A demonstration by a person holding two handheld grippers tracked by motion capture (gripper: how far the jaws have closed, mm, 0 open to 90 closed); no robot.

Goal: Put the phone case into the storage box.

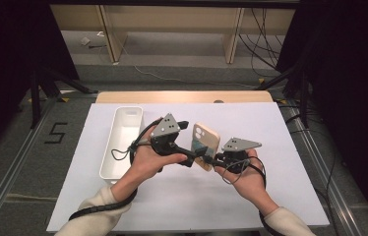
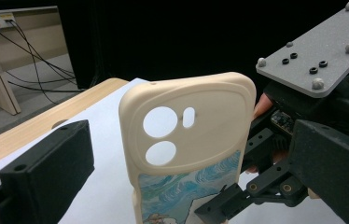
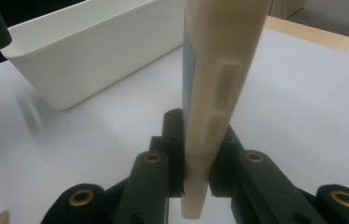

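Observation:
A cream phone case (image 1: 205, 142) with a painted blue panel and round camera cut-outs stands upright above the white sheet. My right gripper (image 1: 212, 161) is shut on its lower edge; in the right gripper view the pads of that gripper (image 3: 196, 172) press both faces of the case (image 3: 214, 70). My left gripper (image 1: 188, 158) comes in from the left and is open. In the left gripper view its black jaws stand wide on either side of the case (image 2: 186, 126), clear of it. Behind the case sits the right gripper's grey plate (image 2: 317, 51).
A long white bin (image 1: 123, 142) lies left of the hands, and its wall also appears in the right gripper view (image 3: 84, 46). A white sheet (image 1: 172, 196) covers the wooden table (image 1: 182, 97). Dark stands and cables surround the table.

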